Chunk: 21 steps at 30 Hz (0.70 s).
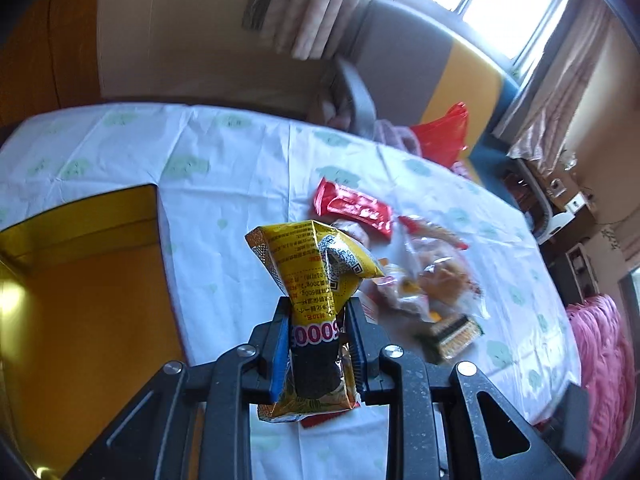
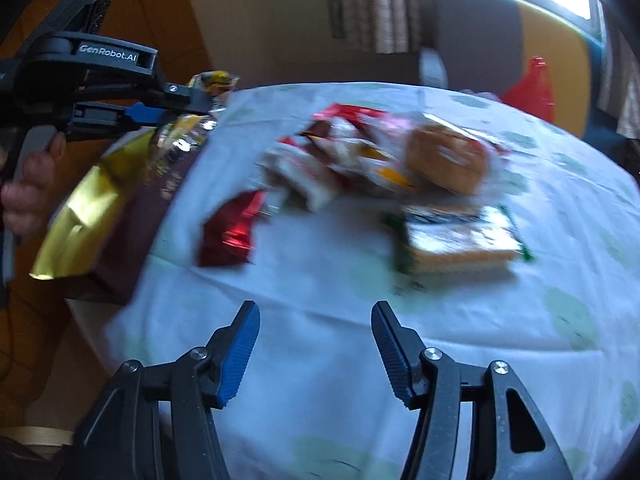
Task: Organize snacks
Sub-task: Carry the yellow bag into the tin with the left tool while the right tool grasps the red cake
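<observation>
Two claws: over one cloth-covered counter [image 1: 224, 152].
Gold box [image 1: 80, 280]: open, on counter's left side, left of the held packet, nearest left claw.
Snack pile [image 2: 380, 160]: ahead of right claw, well apart.
Yellow packet [image 1: 316, 276]: clamped mid-body in left claw [image 1: 316, 320], lifted clear, long axis along the fingers, crumpled end forward.
Right claw [image 2: 316, 336]: parted, empty.

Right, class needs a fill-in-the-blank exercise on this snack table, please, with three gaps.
1. The left gripper is shut on a ____ snack packet.
2. The right gripper holds ____ between its fingers.
3. The gold box lies to the ____ of the held packet in the left wrist view.

Missing words: yellow; nothing; left
</observation>
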Each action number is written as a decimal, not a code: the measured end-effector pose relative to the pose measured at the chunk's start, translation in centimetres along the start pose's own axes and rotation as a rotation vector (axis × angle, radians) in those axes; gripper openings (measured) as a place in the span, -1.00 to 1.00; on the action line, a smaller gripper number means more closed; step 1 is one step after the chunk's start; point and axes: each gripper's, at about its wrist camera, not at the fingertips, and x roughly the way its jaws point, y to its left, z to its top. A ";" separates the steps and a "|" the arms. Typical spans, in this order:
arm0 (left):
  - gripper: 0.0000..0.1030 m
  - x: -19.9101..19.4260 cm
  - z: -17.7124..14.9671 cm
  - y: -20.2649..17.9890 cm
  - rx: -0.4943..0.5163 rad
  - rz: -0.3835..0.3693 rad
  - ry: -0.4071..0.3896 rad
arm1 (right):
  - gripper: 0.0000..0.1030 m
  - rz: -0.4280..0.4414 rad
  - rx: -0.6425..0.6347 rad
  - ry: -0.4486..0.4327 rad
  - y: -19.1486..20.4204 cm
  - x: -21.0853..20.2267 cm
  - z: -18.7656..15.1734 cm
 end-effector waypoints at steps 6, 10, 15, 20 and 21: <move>-0.48 -4.4 -1.0 3.0 -0.062 -0.017 -0.066 | 0.16 0.082 -0.027 0.037 3.3 3.7 3.9; -0.48 -7.4 -2.2 6.9 -0.127 0.019 -0.115 | 0.15 0.089 0.000 0.099 3.8 7.0 5.8; -0.48 -8.0 -3.9 11.3 -0.211 0.101 -0.119 | -0.18 0.022 -0.092 0.125 5.2 8.3 5.9; -0.48 -6.9 -5.1 14.4 -0.276 0.158 -0.099 | -0.20 0.012 -0.141 0.136 4.3 6.4 3.2; -0.48 -6.6 -5.1 14.7 -0.284 0.162 -0.094 | -0.19 0.020 -0.141 0.140 4.1 5.7 2.6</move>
